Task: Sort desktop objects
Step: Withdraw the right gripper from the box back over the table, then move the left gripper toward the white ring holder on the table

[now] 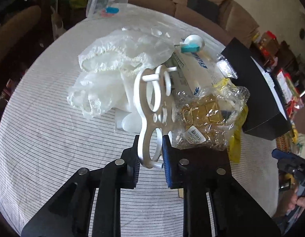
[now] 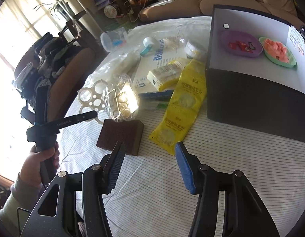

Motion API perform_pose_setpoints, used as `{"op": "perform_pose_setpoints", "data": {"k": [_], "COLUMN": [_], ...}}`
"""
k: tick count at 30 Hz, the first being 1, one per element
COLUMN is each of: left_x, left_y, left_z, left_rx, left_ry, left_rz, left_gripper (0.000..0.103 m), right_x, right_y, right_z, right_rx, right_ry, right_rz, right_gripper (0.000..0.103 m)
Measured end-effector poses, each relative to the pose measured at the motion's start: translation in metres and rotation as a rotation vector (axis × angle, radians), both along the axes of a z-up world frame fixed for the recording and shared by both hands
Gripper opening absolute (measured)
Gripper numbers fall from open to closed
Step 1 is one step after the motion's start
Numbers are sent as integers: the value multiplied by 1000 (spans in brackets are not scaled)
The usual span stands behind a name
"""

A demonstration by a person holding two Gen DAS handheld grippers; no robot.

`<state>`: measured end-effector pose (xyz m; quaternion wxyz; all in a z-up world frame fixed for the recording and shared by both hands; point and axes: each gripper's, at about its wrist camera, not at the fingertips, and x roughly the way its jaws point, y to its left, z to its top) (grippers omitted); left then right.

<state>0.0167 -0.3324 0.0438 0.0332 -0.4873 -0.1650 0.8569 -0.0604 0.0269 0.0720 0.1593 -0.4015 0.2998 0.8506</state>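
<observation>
Left gripper (image 1: 150, 154) clamps the stiff, light white perforated plastic plate (image 1: 152, 106) by its end ring (thin, likely slippery); right gripper (image 2: 150, 165) fingers apart.

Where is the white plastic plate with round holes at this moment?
The white plastic plate with round holes is clamped upright in the left hand-held gripper, lifted above the striped tablecloth, just left of the crinkled clear packet and in front of the clear plastic bags.

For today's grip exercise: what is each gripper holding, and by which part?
The left gripper pinches the white holed plastic rack at its end ring. The right gripper is open and holds nothing.
</observation>
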Motion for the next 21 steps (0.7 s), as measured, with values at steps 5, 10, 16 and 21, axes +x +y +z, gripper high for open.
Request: {"op": "perform_pose_setpoints", "data": {"k": [5,10,16,21], "left_x": [12,13,15,12], "left_y": [22,50,87,124], "left_z": [32,38,51,25], "left_rx": [22,31,97,140], "left_ry": [124,151,180,94], "left_rz": [-96,-164,-253,-351], "left_gripper": [18,30,43,46], "right_x": [-3,-2,-2,-3], "right_y": [-4,-5,-5,1], "right_z": [2,-3,-9,-11], "right_rx": [-16,-28,-27,-34], "right_ry": [20,17,-4,-4], "right_rz": [22,18,8,-13], "right_gripper": [55,55,55,55]}}
